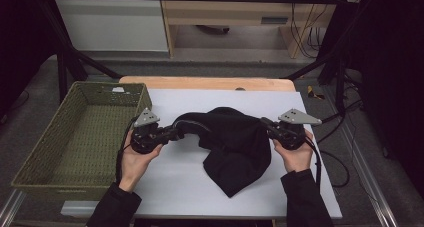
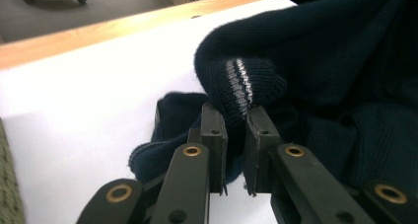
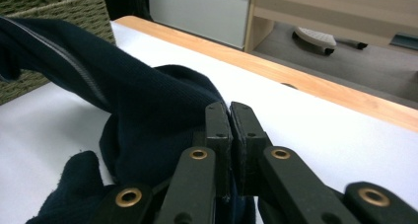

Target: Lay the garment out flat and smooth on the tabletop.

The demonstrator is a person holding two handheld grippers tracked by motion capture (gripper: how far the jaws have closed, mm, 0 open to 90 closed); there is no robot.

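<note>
Above the white-covered bench (image 1: 165, 187), a dark navy knitted garment (image 1: 235, 142) hangs between the left tongs (image 1: 176, 132) and right tongs (image 1: 266, 125), each pinching an edge, so lifting appears done, with placing into the green woven basket (image 1: 35, 152) seemingly left.

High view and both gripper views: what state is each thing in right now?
Dark knit garment: bunched, lifted at two edges, rest draped on the white sheet.
Left gripper: shut on the garment's striped cuff.
Right gripper: shut on the garment's edge.
Woven basket: upright, nothing in it.
</note>
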